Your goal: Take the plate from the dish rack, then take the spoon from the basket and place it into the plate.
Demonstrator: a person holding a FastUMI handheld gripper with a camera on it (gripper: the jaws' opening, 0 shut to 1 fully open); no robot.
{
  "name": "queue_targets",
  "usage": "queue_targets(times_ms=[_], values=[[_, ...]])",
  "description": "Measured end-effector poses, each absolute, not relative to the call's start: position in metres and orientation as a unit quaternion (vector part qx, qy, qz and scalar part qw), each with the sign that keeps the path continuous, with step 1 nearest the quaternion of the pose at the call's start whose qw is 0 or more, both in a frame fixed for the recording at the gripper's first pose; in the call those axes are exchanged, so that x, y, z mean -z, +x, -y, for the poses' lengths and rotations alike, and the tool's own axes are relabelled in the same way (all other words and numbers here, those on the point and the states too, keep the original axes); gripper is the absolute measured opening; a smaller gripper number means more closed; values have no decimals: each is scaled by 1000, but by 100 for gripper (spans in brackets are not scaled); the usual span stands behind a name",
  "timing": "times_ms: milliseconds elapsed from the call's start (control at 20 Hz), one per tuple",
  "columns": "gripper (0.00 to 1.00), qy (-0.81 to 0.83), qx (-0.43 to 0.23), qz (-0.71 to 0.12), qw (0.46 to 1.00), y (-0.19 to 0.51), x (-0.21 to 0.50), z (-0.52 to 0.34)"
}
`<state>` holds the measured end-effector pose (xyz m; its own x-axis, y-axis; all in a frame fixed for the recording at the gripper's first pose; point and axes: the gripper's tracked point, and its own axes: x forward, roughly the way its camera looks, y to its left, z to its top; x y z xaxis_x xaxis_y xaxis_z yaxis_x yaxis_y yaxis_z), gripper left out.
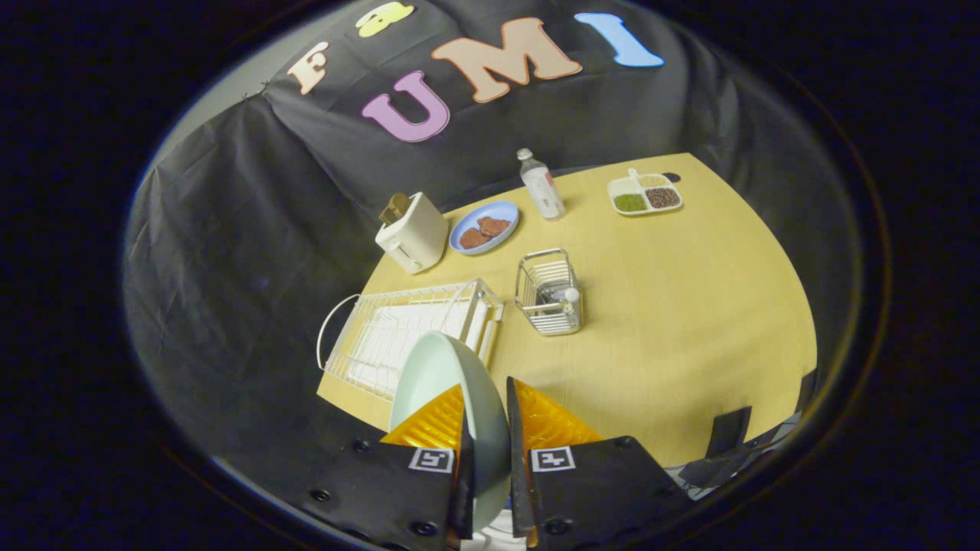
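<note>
Risk as we judge it: the pale green round ceramic plate is pinched by its rim only, on edge, so it could swivel or slip out if we tilt the gripper on the way down to the yellow wooden counter. Gripper closed on the plate, which stands between the fingers above the white wire dish rack. Spoon waits in the wire basket, beyond the fingers

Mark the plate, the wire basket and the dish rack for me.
plate [440, 375]: gripper view, pale inner face, held between the jaws.
wire basket [545, 269]: gripper view, rear wire wall.
dish rack [398, 325]: gripper view, white wire grid.
</note>
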<state>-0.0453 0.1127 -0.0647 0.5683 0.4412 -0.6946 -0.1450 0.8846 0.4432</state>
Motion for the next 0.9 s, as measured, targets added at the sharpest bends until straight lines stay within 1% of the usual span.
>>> queue_targets(times_ms=[250,450,650,900], values=[[23,225,-147,-444,855,-60,109,-64],[22,261,-111,-437,854,-44,141,-38],[22,289,-90,-435,848,-27,173,-29],[22,319,-71,-439,837,-8,210,-40]])
